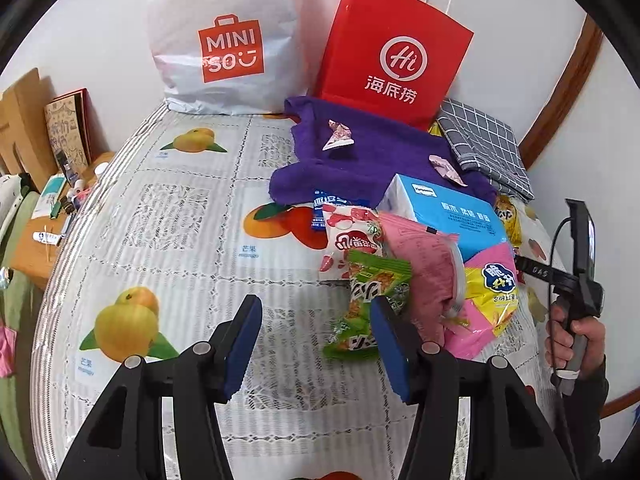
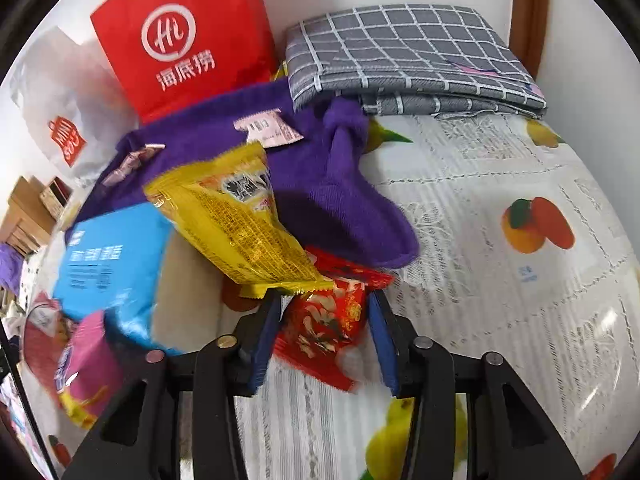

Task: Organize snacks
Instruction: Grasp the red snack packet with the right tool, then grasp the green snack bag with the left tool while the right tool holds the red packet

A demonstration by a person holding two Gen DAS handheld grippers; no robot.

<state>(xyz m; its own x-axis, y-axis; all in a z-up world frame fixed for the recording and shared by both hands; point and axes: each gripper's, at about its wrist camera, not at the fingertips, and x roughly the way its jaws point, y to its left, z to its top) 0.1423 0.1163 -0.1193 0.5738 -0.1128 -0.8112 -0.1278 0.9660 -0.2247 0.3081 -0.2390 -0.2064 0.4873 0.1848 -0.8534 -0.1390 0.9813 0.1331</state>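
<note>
Snack packets lie heaped on the fruit-print cloth [image 1: 180,220]. In the left wrist view my left gripper [image 1: 316,308] stands open over bare cloth with nothing between its fingers. A green packet [image 1: 372,280] lies just past its right fingertip, beside a pink pouch [image 1: 428,272] and a white-and-red packet [image 1: 348,240]. In the right wrist view my right gripper [image 2: 325,300] is shut on a red snack packet [image 2: 324,328], which fills the gap between the blue pads. A yellow packet [image 2: 236,224] leans over the left fingertip. A hand [image 1: 568,340] holds that gripper's handle at the far right of the left wrist view.
A white shopping bag [image 1: 224,40] and a red paper bag [image 1: 396,56] stand against the back wall. A purple towel [image 1: 360,156], a grey checked cloth [image 2: 404,52] and a blue box [image 1: 448,208] border the heap. A cluttered side table [image 1: 52,208] stands at the left.
</note>
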